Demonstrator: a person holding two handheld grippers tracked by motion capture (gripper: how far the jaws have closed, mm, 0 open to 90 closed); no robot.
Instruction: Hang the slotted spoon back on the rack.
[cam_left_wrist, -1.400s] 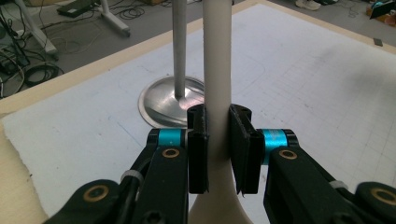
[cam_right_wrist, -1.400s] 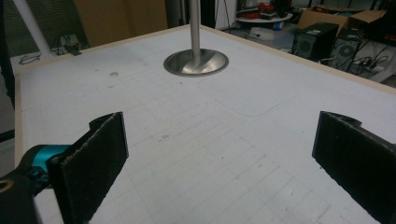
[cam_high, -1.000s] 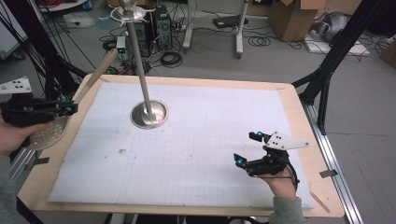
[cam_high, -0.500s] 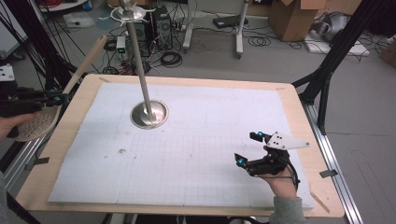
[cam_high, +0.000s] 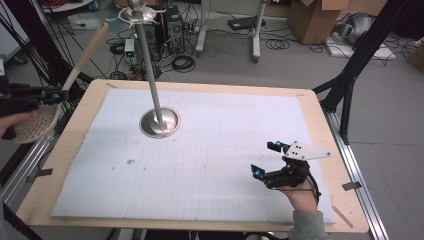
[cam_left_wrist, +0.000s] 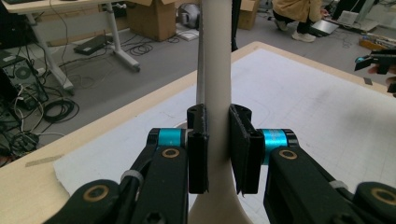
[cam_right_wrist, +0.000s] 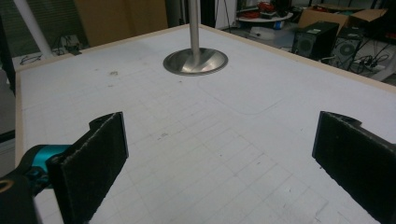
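The skimmer (cam_high: 30, 120) in the left gripper (cam_left_wrist: 217, 149) has a smooth, matt, pale wooden handle and a perforated bowl of the same light tone. That gripper's pads (cam_left_wrist: 198, 149) look like matt black rubbery foam; its arms are black plastic with glossy teal metal collars. The right gripper (cam_right_wrist: 219, 158) shows coarse, fuzzy black pads (cam_right_wrist: 95, 156). The stand (cam_high: 159, 121) near the table's far left is polished, mirror-bright metal. The table (cam_high: 320, 115) is pale matt wood under a white, faintly gridded, scuffed paper-like sheet (cam_high: 225, 150).

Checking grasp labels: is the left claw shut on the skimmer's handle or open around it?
Shut on it: in the left gripper view, both pads of the left claw press against the wooden skimmer handle.
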